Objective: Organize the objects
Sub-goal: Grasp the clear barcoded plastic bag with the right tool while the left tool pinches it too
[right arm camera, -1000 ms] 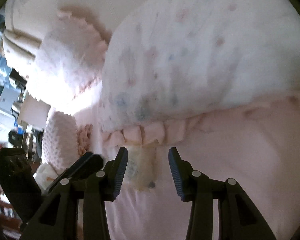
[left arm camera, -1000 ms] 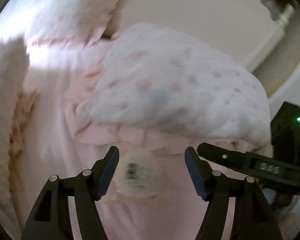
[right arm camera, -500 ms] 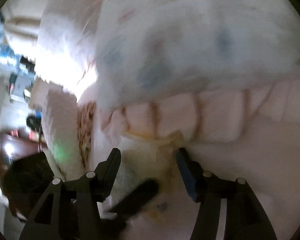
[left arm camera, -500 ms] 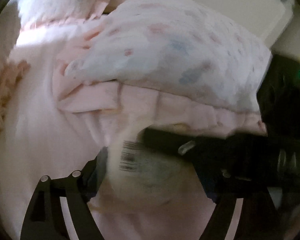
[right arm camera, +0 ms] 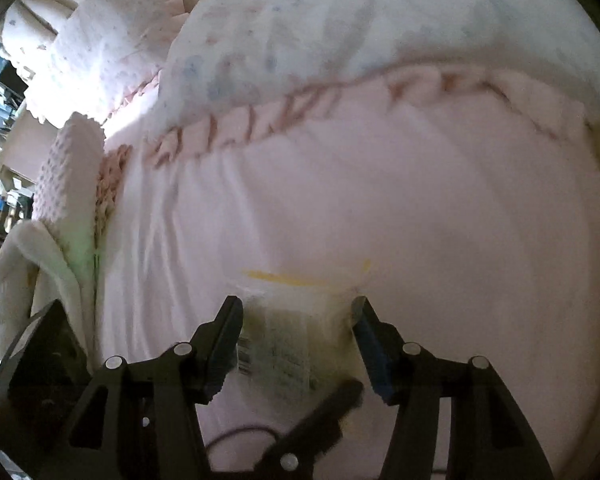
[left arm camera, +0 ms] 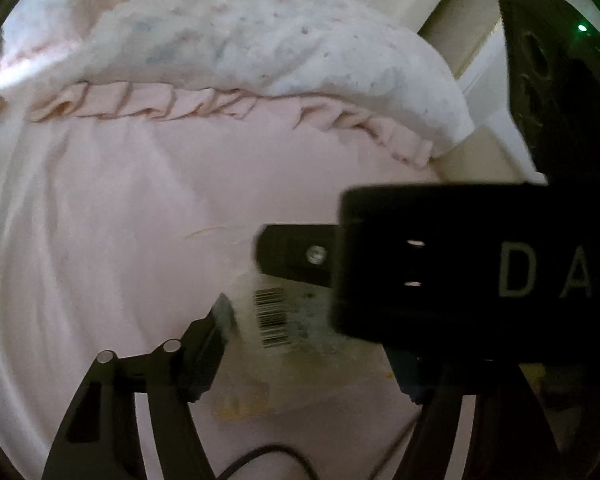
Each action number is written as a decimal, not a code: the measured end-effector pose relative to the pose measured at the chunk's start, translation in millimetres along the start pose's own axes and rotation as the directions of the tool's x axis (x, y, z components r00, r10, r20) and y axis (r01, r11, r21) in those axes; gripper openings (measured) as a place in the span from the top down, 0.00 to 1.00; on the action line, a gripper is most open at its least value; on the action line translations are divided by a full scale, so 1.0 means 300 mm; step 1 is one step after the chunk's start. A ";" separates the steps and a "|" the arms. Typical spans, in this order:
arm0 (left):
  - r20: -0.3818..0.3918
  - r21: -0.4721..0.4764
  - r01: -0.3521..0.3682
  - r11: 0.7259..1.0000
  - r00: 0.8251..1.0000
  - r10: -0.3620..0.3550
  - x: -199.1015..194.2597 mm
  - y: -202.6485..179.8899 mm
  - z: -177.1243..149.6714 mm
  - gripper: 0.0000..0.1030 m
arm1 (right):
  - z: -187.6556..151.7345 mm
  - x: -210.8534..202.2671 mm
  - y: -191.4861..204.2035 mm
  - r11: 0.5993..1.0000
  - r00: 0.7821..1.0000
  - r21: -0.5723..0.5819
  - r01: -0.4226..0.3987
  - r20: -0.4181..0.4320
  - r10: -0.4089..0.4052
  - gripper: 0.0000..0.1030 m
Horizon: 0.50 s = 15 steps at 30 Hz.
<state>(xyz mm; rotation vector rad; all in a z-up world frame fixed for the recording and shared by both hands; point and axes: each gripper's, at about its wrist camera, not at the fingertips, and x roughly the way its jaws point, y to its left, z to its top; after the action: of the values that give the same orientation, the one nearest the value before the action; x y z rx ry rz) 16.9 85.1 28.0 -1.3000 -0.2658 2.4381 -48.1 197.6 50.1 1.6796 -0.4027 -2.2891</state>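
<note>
The clear packet (right arm camera: pixel 296 336) lies flat on the pink bedsheet (right arm camera: pixel 420 208), between the fingers of your right gripper (right arm camera: pixel 296 344), whose jaws are closing but not yet gripping. Your left gripper (left arm camera: pixel 312 344) also straddles it, open.

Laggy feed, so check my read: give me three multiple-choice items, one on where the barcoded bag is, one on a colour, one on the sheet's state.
1. Where is the barcoded bag? A on the sheet, between the right gripper's fingers; B inside a box; C hanging in mid-air.
2. The strip along the bag's far edge is: A blue; B yellow; C red.
3. The sheet is: A rolled up; B stretched smooth; C creased.
Answers: 1 A, the closing right gripper straddles it on the pink sheet; 2 B, the right wrist view shows yellow; 3 C, folds run across it.
</note>
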 end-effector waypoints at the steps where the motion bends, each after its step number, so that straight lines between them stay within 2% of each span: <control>1: 0.009 0.001 -0.030 1.000 0.999 0.030 0.015 0.007 -0.023 0.16 | -0.039 0.014 -0.025 1.000 1.000 0.007 0.001 0.024 -0.001 0.46; 2: 0.047 0.013 -0.040 0.999 0.998 0.039 0.018 0.018 -0.041 0.16 | -0.060 0.029 -0.048 1.000 0.999 0.023 0.004 0.039 -0.004 0.46; 3: 0.072 0.045 -0.069 0.997 0.995 0.066 0.014 0.002 -0.057 0.18 | -0.089 0.054 -0.069 0.999 0.998 0.039 -0.003 0.059 0.001 0.41; 5: 0.058 0.128 -0.124 0.984 0.991 0.118 0.029 -0.025 -0.048 0.16 | -0.126 0.060 -0.091 0.998 0.986 0.029 -0.047 0.159 0.042 0.39; 6: 0.053 0.148 -0.128 0.981 0.991 0.121 0.038 0.013 -0.042 0.15 | -0.138 0.053 -0.102 0.999 0.982 0.011 -0.050 0.184 0.047 0.33; 7: 0.046 0.158 -0.134 0.978 0.991 0.128 0.039 0.012 -0.044 0.14 | -0.141 0.054 -0.111 0.999 0.979 -0.005 -0.052 0.195 0.052 0.28; 11: 0.046 0.193 -0.161 0.968 0.987 0.155 0.058 0.014 -0.048 0.14 | -0.142 0.063 -0.125 0.995 0.968 -0.044 -0.093 0.230 0.101 0.26; 15: 0.043 0.208 -0.177 0.962 0.984 0.172 0.066 0.007 -0.046 0.13 | -0.142 0.067 -0.118 0.991 0.958 -0.101 -0.092 0.261 0.116 0.24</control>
<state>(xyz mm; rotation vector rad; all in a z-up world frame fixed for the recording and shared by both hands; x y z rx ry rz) 17.8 91.0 4.5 -1.2470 0.1051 2.5458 -15.2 220.1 6.8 1.2809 -0.4282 -2.4215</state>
